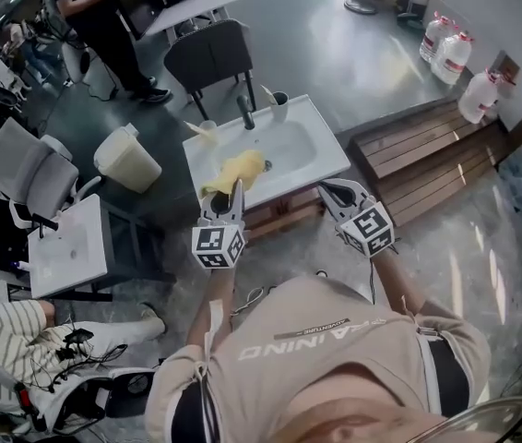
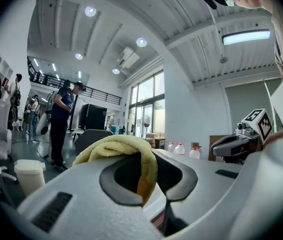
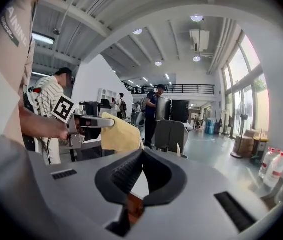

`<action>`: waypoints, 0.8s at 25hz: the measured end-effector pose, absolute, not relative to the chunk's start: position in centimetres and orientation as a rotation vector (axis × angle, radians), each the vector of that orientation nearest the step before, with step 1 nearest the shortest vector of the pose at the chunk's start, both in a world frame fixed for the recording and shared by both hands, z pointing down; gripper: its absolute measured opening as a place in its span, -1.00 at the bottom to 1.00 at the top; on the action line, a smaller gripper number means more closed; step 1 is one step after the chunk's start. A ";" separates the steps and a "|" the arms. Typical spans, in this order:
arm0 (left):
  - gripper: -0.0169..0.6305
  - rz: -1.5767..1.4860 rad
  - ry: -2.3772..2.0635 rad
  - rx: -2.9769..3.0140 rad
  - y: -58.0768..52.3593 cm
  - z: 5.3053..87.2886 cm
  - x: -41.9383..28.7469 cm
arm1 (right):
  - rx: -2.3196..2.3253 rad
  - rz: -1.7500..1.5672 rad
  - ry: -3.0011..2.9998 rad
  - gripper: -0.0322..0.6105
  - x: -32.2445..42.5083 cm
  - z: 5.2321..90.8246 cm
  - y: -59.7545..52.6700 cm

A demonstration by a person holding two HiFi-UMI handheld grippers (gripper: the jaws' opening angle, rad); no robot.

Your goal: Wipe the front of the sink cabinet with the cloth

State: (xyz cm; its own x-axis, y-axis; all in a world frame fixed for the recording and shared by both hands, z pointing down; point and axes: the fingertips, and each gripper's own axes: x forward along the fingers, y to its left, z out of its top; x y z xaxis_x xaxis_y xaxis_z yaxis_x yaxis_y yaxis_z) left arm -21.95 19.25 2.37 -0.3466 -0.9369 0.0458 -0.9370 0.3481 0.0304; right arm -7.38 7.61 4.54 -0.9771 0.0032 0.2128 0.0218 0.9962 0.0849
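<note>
A pale bin (image 1: 127,158) stands on the floor off the sink's left edge. The left gripper (image 1: 234,190) is clamped on the yellow cloth (image 1: 233,171), which hangs bunched from its jaws over the front left corner of the white sink (image 1: 335,157). Below the sink's front edge runs the wooden cabinet front (image 1: 284,212). The right gripper (image 1: 333,192) hovers at the front right corner, its jaws together with nothing between them. Further right lies a slatted wooden bench (image 1: 427,155).
</note>
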 end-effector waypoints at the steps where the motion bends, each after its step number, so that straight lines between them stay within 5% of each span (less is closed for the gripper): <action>1: -0.81 -0.007 -2.531 1.756 19.4 2.6 -21.9 | -0.017 -0.121 -2.927 -0.86 -7.4 4.6 7.7; 20: -0.81 -0.187 -2.528 1.607 22.2 6.2 -21.7 | 0.090 0.065 -2.971 -0.86 -5.7 4.7 5.9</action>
State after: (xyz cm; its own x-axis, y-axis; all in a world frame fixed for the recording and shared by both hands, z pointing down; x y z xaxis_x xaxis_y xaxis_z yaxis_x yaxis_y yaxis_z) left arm -21.67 22.25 6.19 -0.4195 -0.9063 0.0511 -0.8889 0.4216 0.1795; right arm -5.71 5.90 4.72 -0.9841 -0.0564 0.1686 -0.0637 0.9972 -0.0386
